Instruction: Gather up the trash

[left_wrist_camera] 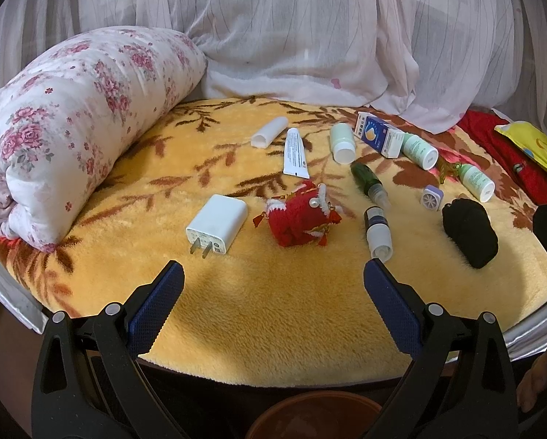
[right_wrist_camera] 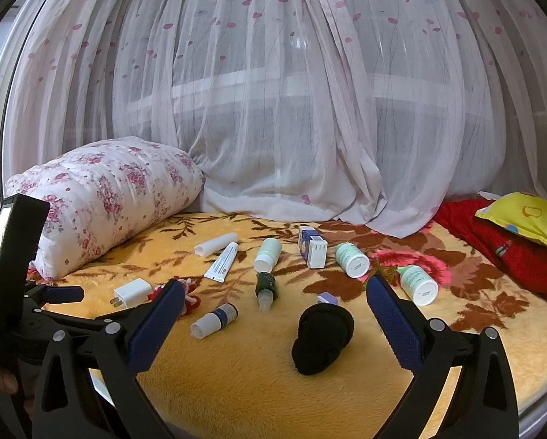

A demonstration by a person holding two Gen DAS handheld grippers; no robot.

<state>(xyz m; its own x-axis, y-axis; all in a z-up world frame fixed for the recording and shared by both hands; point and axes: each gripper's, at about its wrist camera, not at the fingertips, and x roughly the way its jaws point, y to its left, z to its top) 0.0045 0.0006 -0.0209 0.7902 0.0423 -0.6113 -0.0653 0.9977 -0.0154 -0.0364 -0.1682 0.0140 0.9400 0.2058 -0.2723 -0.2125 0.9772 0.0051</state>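
Small items lie on a yellow floral blanket (left_wrist_camera: pixel 273 311): a white tube (left_wrist_camera: pixel 294 152), a white cylinder (left_wrist_camera: pixel 269 131), a blue-and-white box (left_wrist_camera: pixel 379 134), pale green bottles (left_wrist_camera: pixel 342 143), a dark green spray bottle (left_wrist_camera: pixel 369 183), a blue-and-white bottle (left_wrist_camera: pixel 377 232), a white charger (left_wrist_camera: pixel 217 224), a red knitted toy (left_wrist_camera: pixel 298 219) and a black sock ball (left_wrist_camera: pixel 469 232). My left gripper (left_wrist_camera: pixel 273 274) is open and empty above the blanket's near edge. My right gripper (right_wrist_camera: pixel 275 292) is open and empty, with the sock ball (right_wrist_camera: pixel 323 338) and the blue-and-white bottle (right_wrist_camera: pixel 215 320) lying beyond its fingers.
A rolled floral quilt (left_wrist_camera: pixel 72 128) lies at the left. Sheer curtains (right_wrist_camera: pixel 273 109) hang behind. A red cloth (right_wrist_camera: pixel 500 248) and a yellow pillow (right_wrist_camera: pixel 526 216) lie at the right. A brown bin rim (left_wrist_camera: pixel 310 417) shows below the bed edge. The left gripper's body (right_wrist_camera: pixel 13 274) stands at the left.
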